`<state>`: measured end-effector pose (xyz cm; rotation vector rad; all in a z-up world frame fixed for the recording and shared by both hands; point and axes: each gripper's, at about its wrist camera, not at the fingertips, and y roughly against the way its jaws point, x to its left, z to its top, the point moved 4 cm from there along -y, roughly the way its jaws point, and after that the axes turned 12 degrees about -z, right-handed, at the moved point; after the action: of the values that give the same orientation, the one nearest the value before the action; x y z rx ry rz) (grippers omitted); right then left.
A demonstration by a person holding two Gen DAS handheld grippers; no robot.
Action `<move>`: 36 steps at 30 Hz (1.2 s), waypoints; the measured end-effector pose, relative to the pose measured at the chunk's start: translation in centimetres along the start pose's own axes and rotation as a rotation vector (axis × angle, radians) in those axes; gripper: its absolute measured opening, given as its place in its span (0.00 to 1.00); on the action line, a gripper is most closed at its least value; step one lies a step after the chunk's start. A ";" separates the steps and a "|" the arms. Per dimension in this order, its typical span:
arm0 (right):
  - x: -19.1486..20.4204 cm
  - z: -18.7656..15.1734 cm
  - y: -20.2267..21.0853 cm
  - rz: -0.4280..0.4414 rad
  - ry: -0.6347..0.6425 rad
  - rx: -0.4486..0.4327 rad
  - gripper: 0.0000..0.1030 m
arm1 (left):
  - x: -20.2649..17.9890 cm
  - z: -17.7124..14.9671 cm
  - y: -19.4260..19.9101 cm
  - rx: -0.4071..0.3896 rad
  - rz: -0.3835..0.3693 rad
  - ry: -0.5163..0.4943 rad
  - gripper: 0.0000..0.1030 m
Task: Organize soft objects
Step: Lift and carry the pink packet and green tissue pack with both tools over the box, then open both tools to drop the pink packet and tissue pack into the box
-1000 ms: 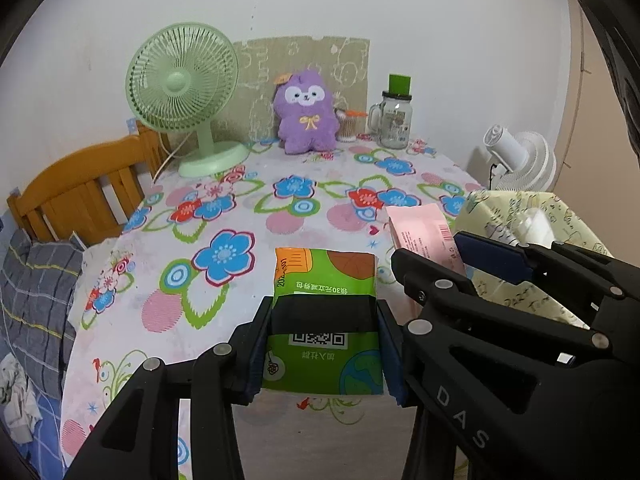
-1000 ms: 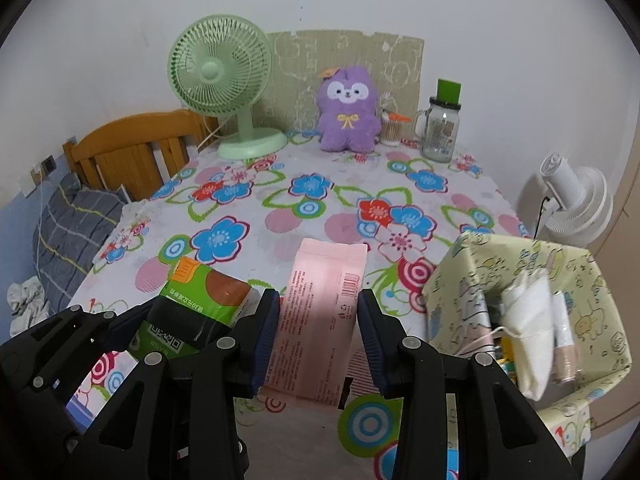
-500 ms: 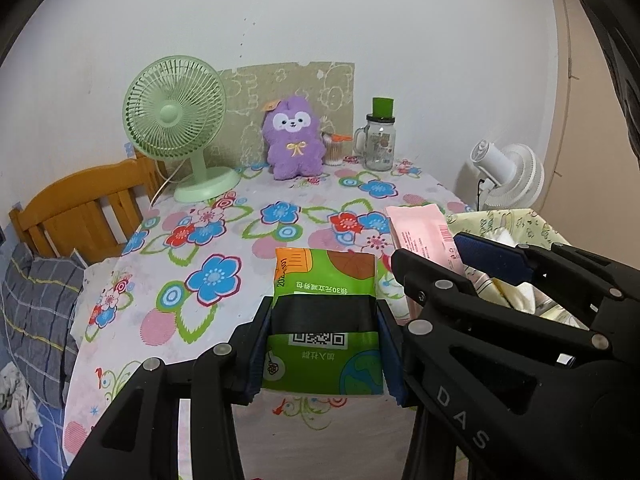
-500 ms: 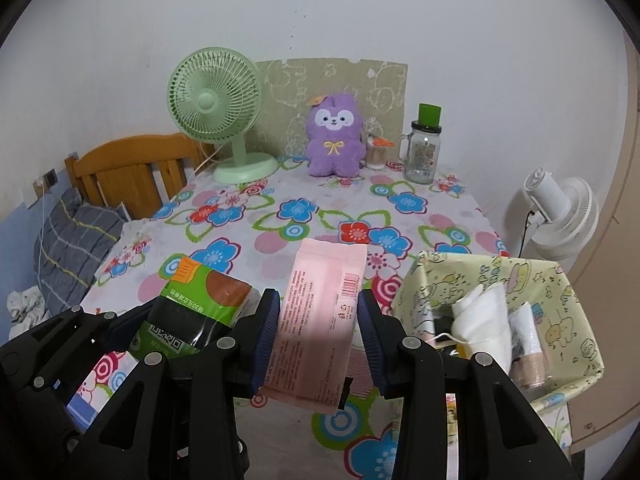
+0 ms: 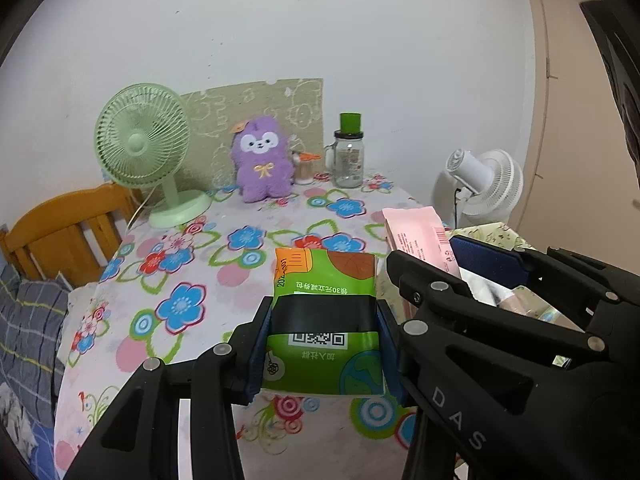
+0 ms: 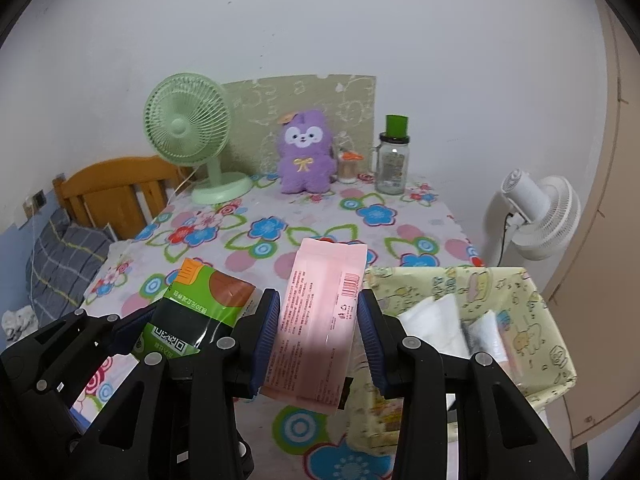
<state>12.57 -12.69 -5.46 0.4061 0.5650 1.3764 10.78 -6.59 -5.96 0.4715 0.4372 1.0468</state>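
My left gripper (image 5: pixel 324 344) is shut on a green tissue pack (image 5: pixel 325 292) and holds it above the near edge of the floral table (image 5: pixel 192 280). My right gripper (image 6: pixel 318 338) is shut on a pink tissue pack (image 6: pixel 320 320), held beside the left one. The green pack also shows in the right wrist view (image 6: pixel 196 312), and the pink pack shows in the left wrist view (image 5: pixel 420 236). A yellow patterned fabric bin (image 6: pixel 532 320) with white soft items (image 6: pixel 436 320) sits at the table's near right. A purple plush toy (image 6: pixel 306 152) sits at the table's back.
A green desk fan (image 6: pixel 188 128) stands at the back left, a glass jar with a green lid (image 6: pixel 394 160) and a small cup (image 6: pixel 347 166) at the back right. A white floor fan (image 6: pixel 540 216) stands right of the table. A wooden chair (image 6: pixel 116 188) is at left.
Both grippers have pulled back and risen from the table with their packs, so the table, the plush and the fans look farther away. The bin has come more fully into the right view.
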 end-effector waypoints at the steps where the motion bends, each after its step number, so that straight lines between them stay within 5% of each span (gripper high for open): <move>1: -0.4 0.1 0.0 -0.004 -0.004 -0.002 0.42 | -0.3 0.2 -0.1 -0.002 -0.005 -0.002 0.48; 36: -12.6 -1.2 -3.6 -0.131 -0.149 0.049 0.42 | -9.6 2.2 -7.9 0.061 -0.148 -0.086 0.51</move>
<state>13.48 -25.73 -6.79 0.4984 0.4942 1.1975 13.45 -18.79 -7.45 0.5282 0.4219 0.8695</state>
